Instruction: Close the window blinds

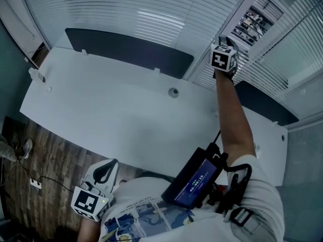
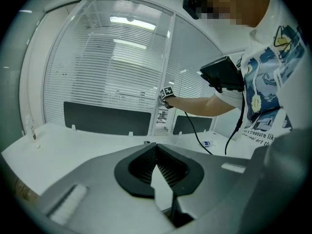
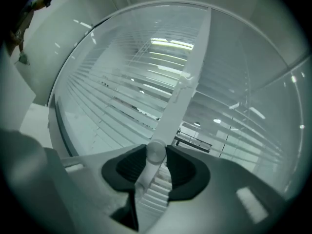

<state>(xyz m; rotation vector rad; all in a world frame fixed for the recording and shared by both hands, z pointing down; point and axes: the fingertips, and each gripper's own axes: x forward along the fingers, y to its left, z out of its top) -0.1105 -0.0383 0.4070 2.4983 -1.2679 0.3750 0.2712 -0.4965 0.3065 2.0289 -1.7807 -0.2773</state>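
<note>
1. While the right gripper (image 3: pixel 156 157) is clamped on the round control knob (image 3: pixel 156 150) of the white post (image 3: pixel 189 65), at 1 o'clock in the head view, the closing looks started, not finished.
2. The window blinds (image 1: pixel 151 19) span 11 to 2 o'clock beyond the desk (image 1: pixel 116 115). The slats beside the knob stand tilted apart, and the room behind shows between them.
3. The left gripper (image 2: pixel 156 150), jaws together on nothing, hangs at 7 o'clock.
4. What is left, I judge, is to twist the knob until those slats overlap.

We reach right gripper (image 1: pixel 226 42) up to blinds (image 1: pixel 151 14) over desk (image 1: pixel 116 115); left gripper (image 1: pixel 104 171) low by our chest.
</note>
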